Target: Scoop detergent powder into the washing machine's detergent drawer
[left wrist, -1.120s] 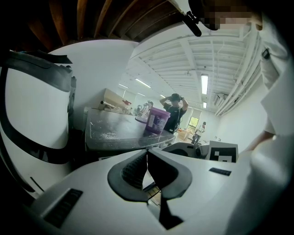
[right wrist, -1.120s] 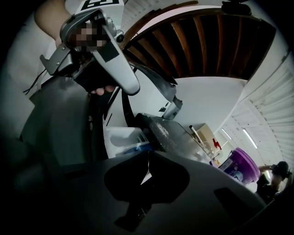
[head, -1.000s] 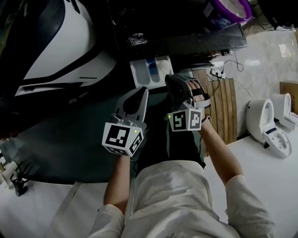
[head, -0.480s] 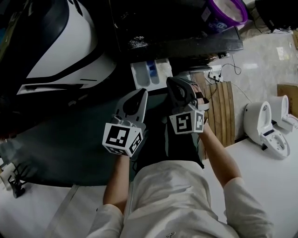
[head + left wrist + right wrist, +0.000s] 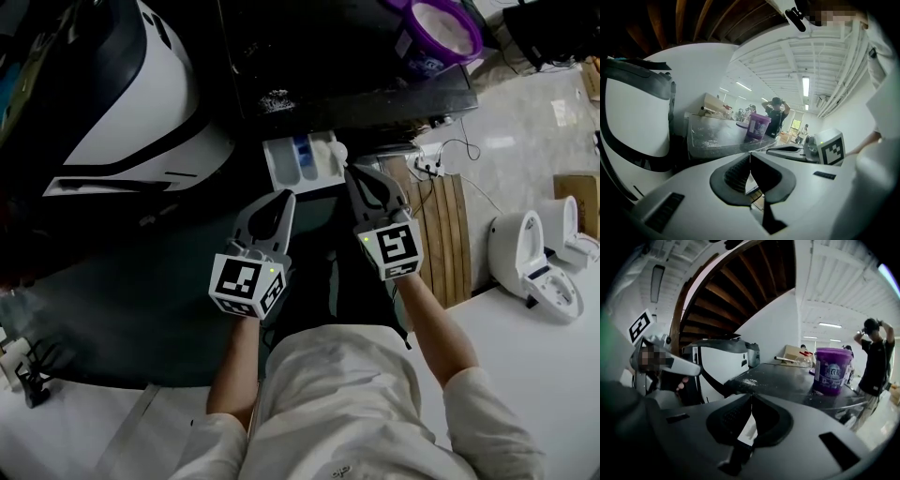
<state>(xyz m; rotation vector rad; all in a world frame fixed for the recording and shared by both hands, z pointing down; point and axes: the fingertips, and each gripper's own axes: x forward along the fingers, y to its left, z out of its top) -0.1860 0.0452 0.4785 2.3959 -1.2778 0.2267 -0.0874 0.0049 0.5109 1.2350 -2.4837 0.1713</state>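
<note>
The white plastic detergent drawer (image 5: 302,161) stood pulled out from under the dark flat machine top (image 5: 375,75), with a blue insert in its middle compartment. The right gripper (image 5: 353,172) was at the drawer's right front corner, its 2 jaws pressed together on nothing. Whether it touched the drawer could not be told. The left gripper (image 5: 281,197), just in front of the drawer, was likewise closed and empty. Behind the drawer lay spilled white powder (image 5: 275,96). Far to its right the round purple plastic tub (image 5: 436,33) stood open.
</note>
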